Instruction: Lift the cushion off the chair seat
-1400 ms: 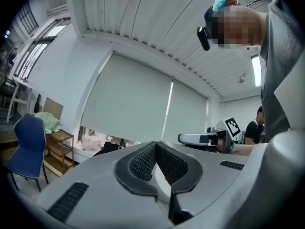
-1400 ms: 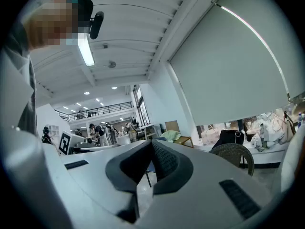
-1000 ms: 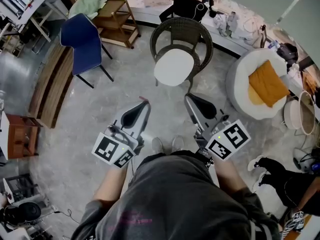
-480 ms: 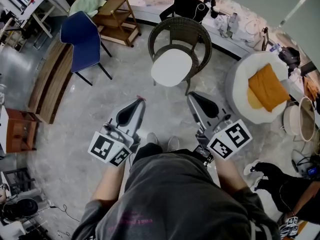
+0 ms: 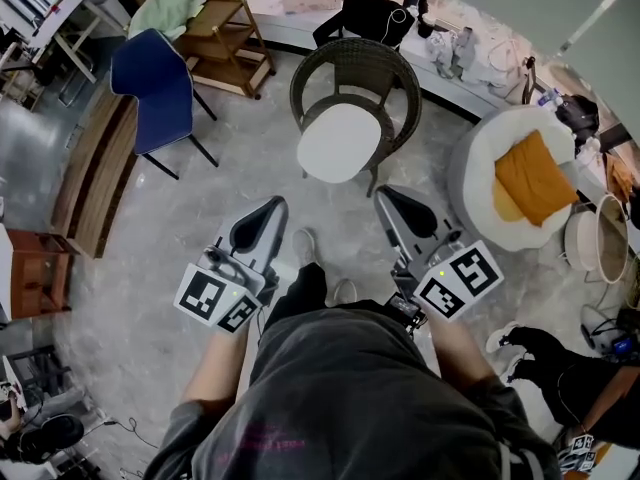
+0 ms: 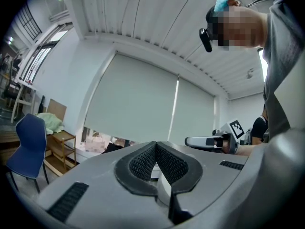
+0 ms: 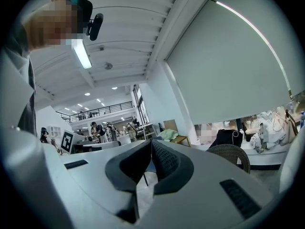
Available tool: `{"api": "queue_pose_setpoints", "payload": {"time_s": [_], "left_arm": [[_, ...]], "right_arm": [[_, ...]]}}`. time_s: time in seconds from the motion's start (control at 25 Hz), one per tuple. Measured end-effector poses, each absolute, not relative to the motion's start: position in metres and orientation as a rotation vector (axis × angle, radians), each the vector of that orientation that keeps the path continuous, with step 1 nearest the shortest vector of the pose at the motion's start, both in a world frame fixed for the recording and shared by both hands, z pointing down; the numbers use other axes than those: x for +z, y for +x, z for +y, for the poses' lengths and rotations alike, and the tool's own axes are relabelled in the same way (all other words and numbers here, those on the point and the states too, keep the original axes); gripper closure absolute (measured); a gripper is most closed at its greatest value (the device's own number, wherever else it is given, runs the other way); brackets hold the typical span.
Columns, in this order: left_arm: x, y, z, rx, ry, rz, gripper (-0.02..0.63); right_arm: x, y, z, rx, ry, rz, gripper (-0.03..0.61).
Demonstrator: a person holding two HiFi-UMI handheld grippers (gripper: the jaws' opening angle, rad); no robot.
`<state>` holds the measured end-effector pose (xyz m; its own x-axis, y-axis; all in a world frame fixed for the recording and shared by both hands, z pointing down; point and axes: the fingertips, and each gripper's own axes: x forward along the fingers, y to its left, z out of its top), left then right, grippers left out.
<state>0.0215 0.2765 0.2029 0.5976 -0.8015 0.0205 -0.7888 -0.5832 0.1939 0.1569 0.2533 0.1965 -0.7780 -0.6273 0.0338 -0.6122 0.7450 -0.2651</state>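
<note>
A round white cushion (image 5: 340, 142) lies on the seat of a dark wicker chair (image 5: 353, 63) ahead of me on the grey floor. My left gripper (image 5: 279, 202) is held level, short of the chair and to its left, jaws shut with nothing between them. My right gripper (image 5: 379, 196) hangs beside it on the right, just short of the chair's front leg, also shut and empty. In the left gripper view the black pads (image 6: 143, 162) meet at the tip. The wicker chair's back (image 7: 232, 153) shows at the right of the right gripper view.
A blue chair (image 5: 160, 93) and a wooden shelf (image 5: 225, 38) with green cloth stand at the left. A white round seat with an orange cushion (image 5: 528, 171) is at the right. Bags line the back wall. Another person's legs (image 5: 560, 353) are at the lower right.
I have stepped toward the wicker chair: one shoe has moved forward, the chair sits slightly closer to both grippers, and the grippers have advanced with me. Both stay shut.
</note>
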Motion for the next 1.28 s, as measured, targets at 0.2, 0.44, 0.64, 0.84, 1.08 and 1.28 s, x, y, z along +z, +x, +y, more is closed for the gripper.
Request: {"api": "queue_pose_setpoints", "payload": {"time_s": [0.2, 0.44, 0.64, 0.84, 1.08, 1.28], "left_arm": [[0.215, 0.009, 0.243, -0.101, 2.64, -1.286, 0.603], [0.229, -0.014, 0.191, -0.085, 2.625, -1.24, 0.603], [0.241, -0.038, 0.147, -0.071, 2.602, -1.214, 0.603], [0.255, -0.065, 0.11, -0.049, 2.58, -1.197, 0.603], [0.28, -0.094, 0.07, 0.003, 2.544, -1.169, 0.603], [0.297, -0.107, 0.044, 0.033, 2.531, -1.127, 0.603]], "right_arm": [[0.207, 0.143, 0.223, -0.431, -1.068, 2.879, 0.564], [0.217, 0.116, 0.173, -0.474, -1.1, 2.876, 0.563], [0.229, 0.091, 0.129, -0.52, -1.121, 2.884, 0.563], [0.238, 0.065, 0.092, -0.561, -1.137, 2.89, 0.563], [0.247, 0.044, 0.055, -0.573, -1.19, 2.909, 0.563], [0.26, 0.037, 0.026, -0.613, -1.252, 2.886, 0.563]]}}
